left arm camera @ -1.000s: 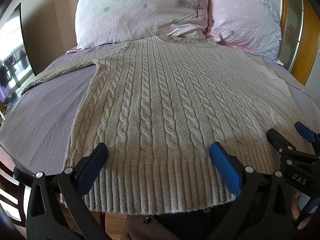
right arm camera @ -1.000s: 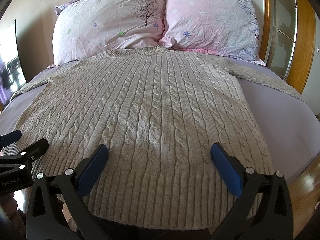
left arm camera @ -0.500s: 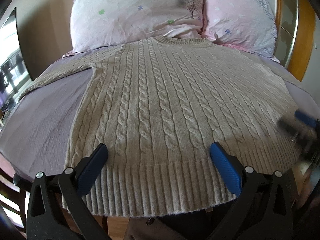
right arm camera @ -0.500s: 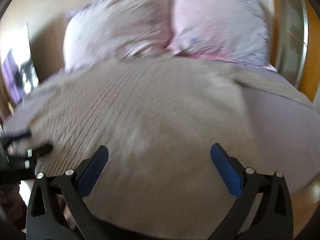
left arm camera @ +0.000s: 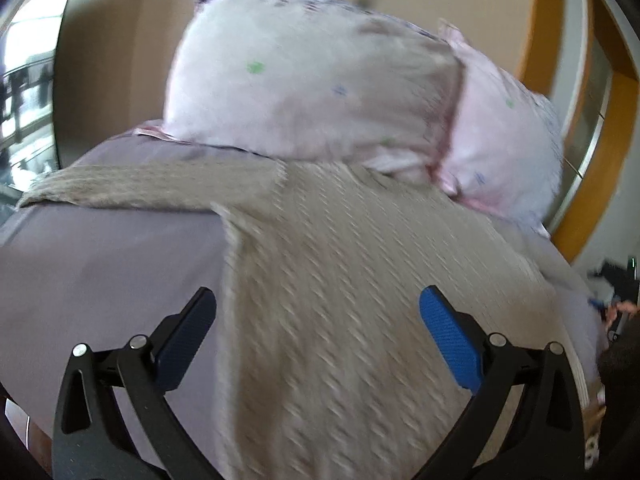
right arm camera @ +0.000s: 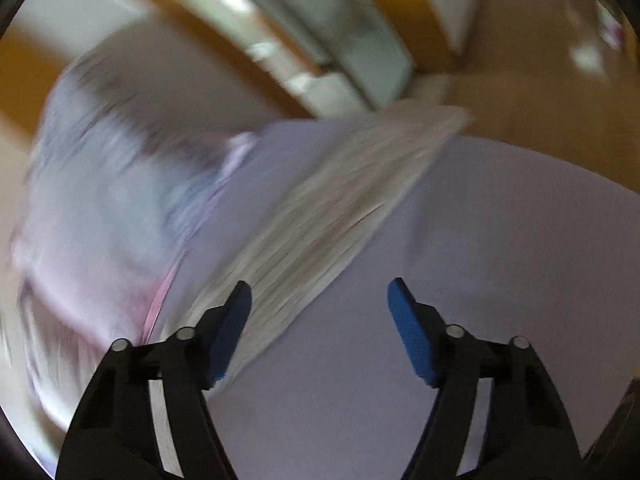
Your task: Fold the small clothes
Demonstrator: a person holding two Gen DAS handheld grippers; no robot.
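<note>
A beige cable-knit sweater (left arm camera: pixel 340 300) lies flat on the lilac bed sheet (left arm camera: pixel 100 272), its left sleeve (left arm camera: pixel 140 188) stretched out to the left. My left gripper (left arm camera: pixel 318 312) is open and empty above the sweater's left side. In the blurred right wrist view the sweater's right sleeve (right arm camera: pixel 344 204) runs diagonally across the sheet (right arm camera: pixel 500 240). My right gripper (right arm camera: pixel 320 304) is open and empty just above the near part of that sleeve.
Two pink flowered pillows (left arm camera: pixel 312 80) lie at the head of the bed, also showing blurred in the right wrist view (right arm camera: pixel 100 200). A wooden frame with mirror panels (left arm camera: pixel 580 120) stands on the right. A window (left arm camera: pixel 24 100) is at the left.
Both grippers have left the sweater's hem. The left one swung toward the left sleeve side. The right one swung fast to the right sleeve, and its jaws have narrowed somewhat.
</note>
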